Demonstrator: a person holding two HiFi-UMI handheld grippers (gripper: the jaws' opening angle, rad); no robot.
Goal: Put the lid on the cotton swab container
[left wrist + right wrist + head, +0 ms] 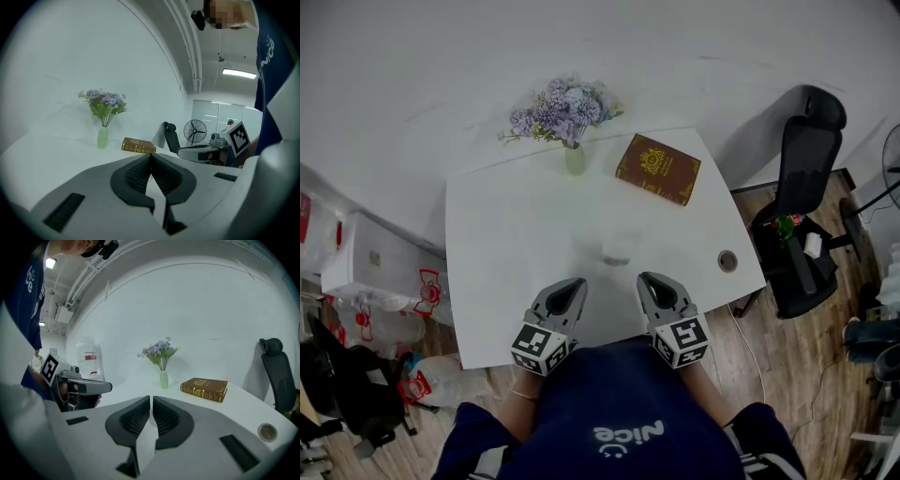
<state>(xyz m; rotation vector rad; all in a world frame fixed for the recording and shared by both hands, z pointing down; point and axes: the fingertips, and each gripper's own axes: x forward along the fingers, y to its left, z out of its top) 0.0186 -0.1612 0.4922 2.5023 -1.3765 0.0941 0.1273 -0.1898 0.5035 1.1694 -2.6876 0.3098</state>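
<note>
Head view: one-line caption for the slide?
Left gripper and right gripper, both shut, sit at the near edge of a white table before a clear container, flower vase and brown book.

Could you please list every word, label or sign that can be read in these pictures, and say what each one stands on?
"Nice": on the person's dark blue shirt, upside down in the head view.
Brown book: a gold emblem on the cover; any lettering is too small to read.
White bags: red print, too blurred to read.
Clear jug: red label, too small to read.
</note>
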